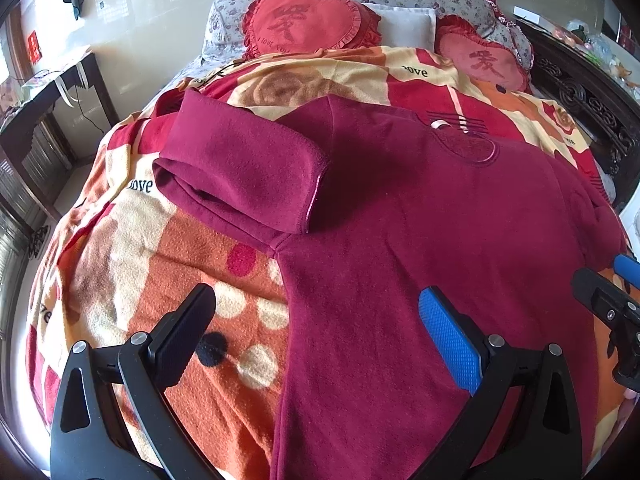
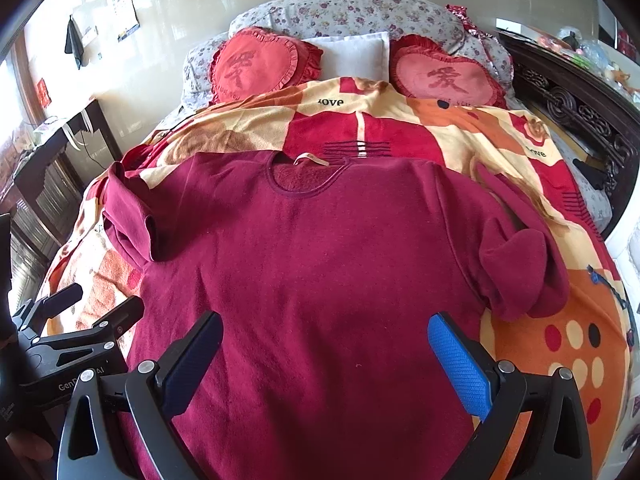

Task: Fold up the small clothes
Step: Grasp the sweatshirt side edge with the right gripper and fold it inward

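- Maroon sweatshirt is spread flat, front up, across the middle of the blanket, its round neckline turned toward the pillow end of the bed.
- One sleeve is seen folded inward near the blanket's left edge, with its cuff end lying on the chest of the garment.
- The other sleeve is bunched in a loose heap near the blanket's right edge, touching the body of the sweatshirt.
- The left gripper is held above the sweatshirt's lower left side seam with its jaws spread wide; nothing is gripped, one finger being over the blanket and the blue-padded one over the fabric.
- The right gripper is held over the lower middle of the sweatshirt, jaws likewise wide apart and nothing between them.
- Whether either gripper's fingertips touch the cloth cannot be told.
- Two red heart-shaped cushions are propped at the head edge of the bed, with a white pillow set between them and a floral pillow behind.
- A dark carved bed frame is seen along the right edge.
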